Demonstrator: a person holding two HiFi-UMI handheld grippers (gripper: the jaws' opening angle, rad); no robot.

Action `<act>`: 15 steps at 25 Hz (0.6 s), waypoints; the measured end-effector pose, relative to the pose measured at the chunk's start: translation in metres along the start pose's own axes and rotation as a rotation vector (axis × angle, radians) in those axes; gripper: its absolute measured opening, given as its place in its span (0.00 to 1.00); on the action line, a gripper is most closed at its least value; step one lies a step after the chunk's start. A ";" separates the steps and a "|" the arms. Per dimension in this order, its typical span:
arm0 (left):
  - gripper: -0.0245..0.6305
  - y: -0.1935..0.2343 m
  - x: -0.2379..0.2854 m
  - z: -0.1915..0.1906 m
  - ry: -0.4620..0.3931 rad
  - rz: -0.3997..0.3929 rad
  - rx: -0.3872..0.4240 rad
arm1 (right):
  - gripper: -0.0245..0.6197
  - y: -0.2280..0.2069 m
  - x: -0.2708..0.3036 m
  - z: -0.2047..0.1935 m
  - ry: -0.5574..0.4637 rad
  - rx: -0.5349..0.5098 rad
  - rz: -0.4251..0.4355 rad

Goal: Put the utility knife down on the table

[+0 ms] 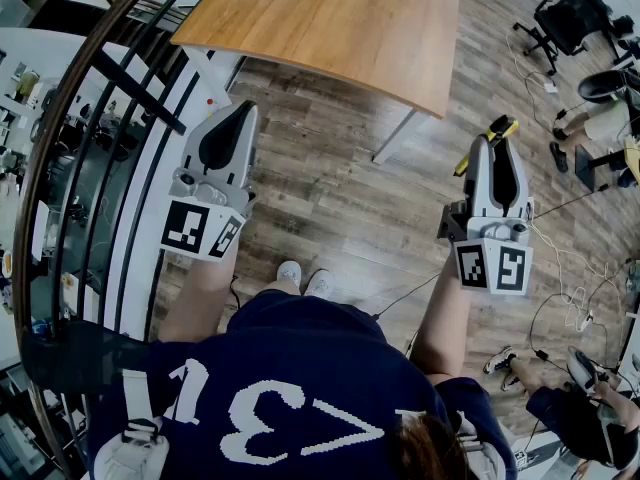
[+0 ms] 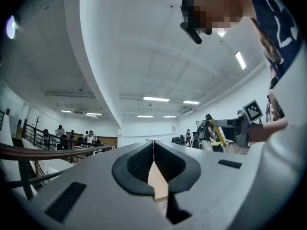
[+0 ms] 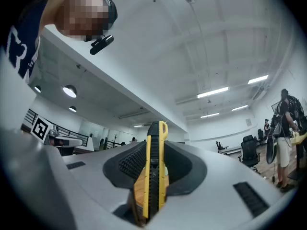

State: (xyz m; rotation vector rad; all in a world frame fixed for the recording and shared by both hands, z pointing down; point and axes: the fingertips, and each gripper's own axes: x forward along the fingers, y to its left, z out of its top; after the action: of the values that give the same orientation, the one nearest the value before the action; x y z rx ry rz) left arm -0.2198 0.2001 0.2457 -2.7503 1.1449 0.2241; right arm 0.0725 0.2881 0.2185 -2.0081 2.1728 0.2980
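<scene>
A yellow and black utility knife (image 3: 152,174) stands upright between the pads of my right gripper (image 3: 154,171), which is shut on it. In the head view the same knife (image 1: 490,136) pokes out past the front of my right gripper (image 1: 497,140), above the plank floor. My left gripper (image 1: 243,115) hangs at the left with its tips touching and nothing between them; in the left gripper view my left gripper (image 2: 153,150) shows the same. The wooden table (image 1: 340,23) lies ahead of both grippers, at the top of the head view.
A black curved railing (image 1: 70,148) and a white ledge run along the left. One white table leg (image 1: 395,135) stands between the grippers. Office chairs (image 1: 570,18), cables and a seated person's legs (image 1: 560,398) lie at the right.
</scene>
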 end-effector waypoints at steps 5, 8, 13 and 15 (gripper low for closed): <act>0.06 -0.014 -0.006 0.007 -0.011 0.004 -0.003 | 0.23 0.001 -0.012 0.012 -0.023 0.005 0.011; 0.06 -0.018 -0.009 0.009 -0.011 0.010 -0.005 | 0.23 0.003 -0.014 0.014 -0.013 0.007 0.028; 0.06 -0.014 0.000 0.000 -0.005 0.030 -0.009 | 0.23 0.001 -0.002 0.006 -0.017 0.030 0.046; 0.06 -0.008 0.012 -0.005 -0.004 0.032 -0.012 | 0.23 -0.002 0.011 0.003 -0.017 0.030 0.053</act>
State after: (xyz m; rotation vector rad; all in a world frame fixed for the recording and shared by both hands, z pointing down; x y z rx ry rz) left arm -0.2055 0.1966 0.2492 -2.7427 1.1909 0.2411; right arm 0.0741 0.2785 0.2127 -1.9280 2.2094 0.2874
